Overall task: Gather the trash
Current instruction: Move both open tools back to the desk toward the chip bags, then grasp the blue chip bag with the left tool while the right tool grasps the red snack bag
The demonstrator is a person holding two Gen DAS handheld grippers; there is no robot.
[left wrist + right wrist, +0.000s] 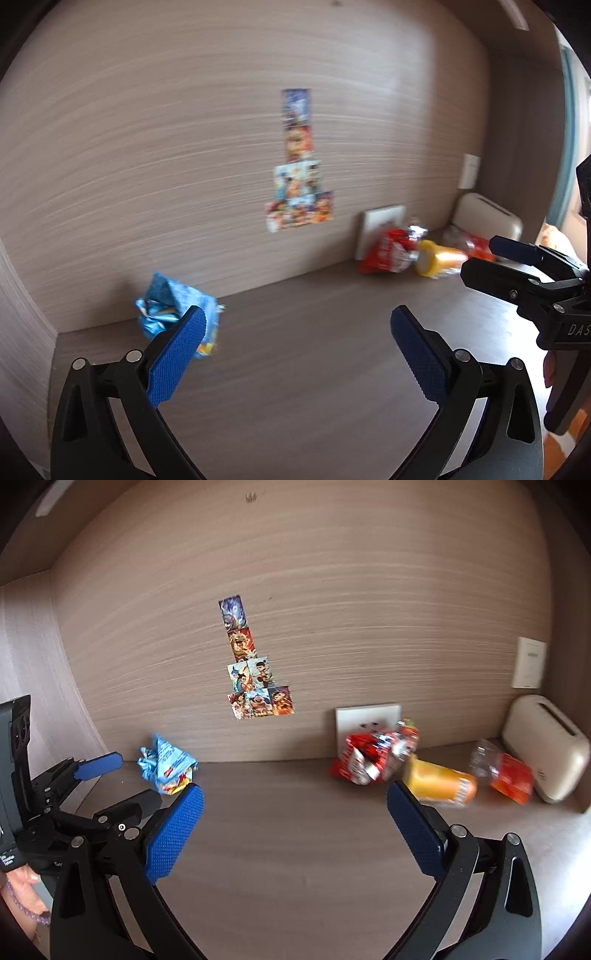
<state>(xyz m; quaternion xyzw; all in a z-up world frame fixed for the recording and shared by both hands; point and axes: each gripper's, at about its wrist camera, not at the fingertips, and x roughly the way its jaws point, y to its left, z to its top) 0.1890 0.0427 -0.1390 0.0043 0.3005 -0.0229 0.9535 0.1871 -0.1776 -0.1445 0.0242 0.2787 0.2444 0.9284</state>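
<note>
A crumpled blue snack wrapper lies at the back left of the brown desk, against the wall. To the right sit a crumpled red wrapper, a yellow-orange bottle on its side and a clear bottle with a red label. My left gripper hovers open just right of the blue wrapper. My right gripper is open and empty above the desk, short of the red wrapper and the bottle.
A beige toaster-like box stands in the back right corner. A white socket plate leans behind the red wrapper. Picture stickers are on the wood wall. A hand with a bead bracelet shows at lower left.
</note>
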